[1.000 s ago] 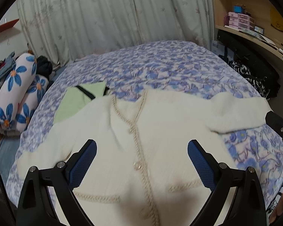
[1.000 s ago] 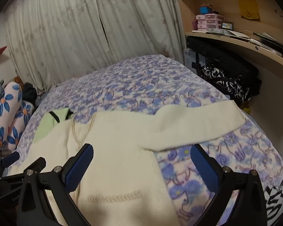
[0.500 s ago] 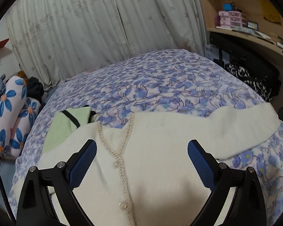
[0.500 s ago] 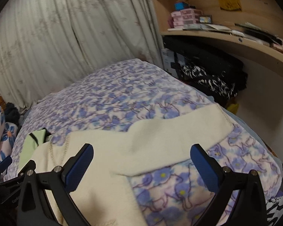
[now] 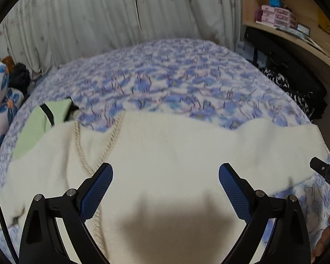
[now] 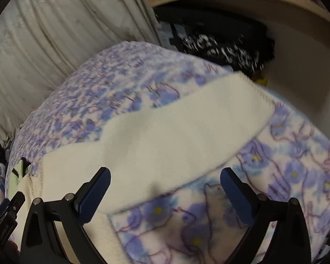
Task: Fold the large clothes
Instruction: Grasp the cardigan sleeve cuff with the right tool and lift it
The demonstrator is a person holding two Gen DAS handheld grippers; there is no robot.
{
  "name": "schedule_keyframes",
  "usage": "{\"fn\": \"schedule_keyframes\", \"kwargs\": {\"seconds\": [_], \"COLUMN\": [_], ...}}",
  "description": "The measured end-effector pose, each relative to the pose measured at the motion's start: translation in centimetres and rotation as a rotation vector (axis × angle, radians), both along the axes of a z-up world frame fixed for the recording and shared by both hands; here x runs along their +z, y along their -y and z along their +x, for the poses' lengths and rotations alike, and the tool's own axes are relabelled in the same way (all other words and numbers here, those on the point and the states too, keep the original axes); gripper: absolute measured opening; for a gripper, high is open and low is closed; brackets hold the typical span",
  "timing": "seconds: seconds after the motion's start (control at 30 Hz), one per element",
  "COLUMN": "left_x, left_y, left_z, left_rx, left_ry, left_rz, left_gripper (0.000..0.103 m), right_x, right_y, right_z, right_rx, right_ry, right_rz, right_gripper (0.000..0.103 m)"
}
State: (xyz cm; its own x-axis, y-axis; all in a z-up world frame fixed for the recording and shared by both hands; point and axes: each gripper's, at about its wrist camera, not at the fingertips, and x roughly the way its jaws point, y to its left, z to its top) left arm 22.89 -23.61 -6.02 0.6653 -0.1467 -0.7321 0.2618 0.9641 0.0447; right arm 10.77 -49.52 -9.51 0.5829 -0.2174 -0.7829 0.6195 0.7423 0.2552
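Shelf [image 5: 297, 25], at 2 o'clock in the left wrist view: holds a stack of small pink drawer boxes [image 5: 277, 17] with a blue item on top; flat papers lie further along it. Contents of the boxes cannot be told. Beneath the shelf: a dark heap with a black-and-white patterned cloth [image 6: 222, 48].

Bed [image 5: 165, 74]: covered by a white blanket printed with blue flowers. Curtain [image 5: 99, 11] behind it at 12 o'clock. Flowered cushions [image 5: 2, 105] at 9 o'clock, off the bed's edge.

Cardigan [image 5: 165, 154]: cream, knitted, laid flat face-up on the near half of the bed. Braided beige trim runs down the V neck and front opening, at 10 o'clock from the left gripper. One sleeve [image 6: 176, 127] stretches out flat toward 2 o'clock in the right wrist view, its cuff near the bed's edge. Both views are somewhat blurred.

Green garment [image 5: 41, 121] with a black strap: lies at 10 o'clock, partly under the cardigan's shoulder.

Left gripper [image 5: 166, 184]: fingers spread wide, empty, above the cardigan's chest.

Right gripper [image 6: 165, 189]: fingers spread wide, empty, above the sleeve's lower edge and the blanket.
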Motion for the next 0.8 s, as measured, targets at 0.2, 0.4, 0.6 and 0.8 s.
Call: {"fn": "schedule_keyframes", "kwargs": {"seconds": [0.2, 0.4, 0.6, 0.8], "left_x": [-2.7, -5.3, -7.8, -8.4], "left_y": [1.8, 3.7, 4.5, 4.1], "left_z": [0.7, 2.4, 3.6, 3.5], "left_rx": [-0.010, 0.009, -0.001, 0.033], "left_ry": [-0.026, -0.106, -0.189, -0.191], "left_rz": [-0.018, -0.017, 0.004, 0.072], "left_gripper": [0.096, 0.096, 0.096, 0.089], "right_x": [-4.4, -6.4, -6.4, -3.5], "right_y": [3.7, 6.3, 7.5, 7.2], "right_z": [0.6, 0.7, 1.6, 0.8], "right_rx": [-0.090, -0.162, -0.197, -0.175], "right_ry": [-0.058, -0.023, -0.044, 0.081], "right_rz": [0.112, 0.187, 0.156, 0.098], "right_gripper": [0.081, 0.076, 0.035, 0.009]}}
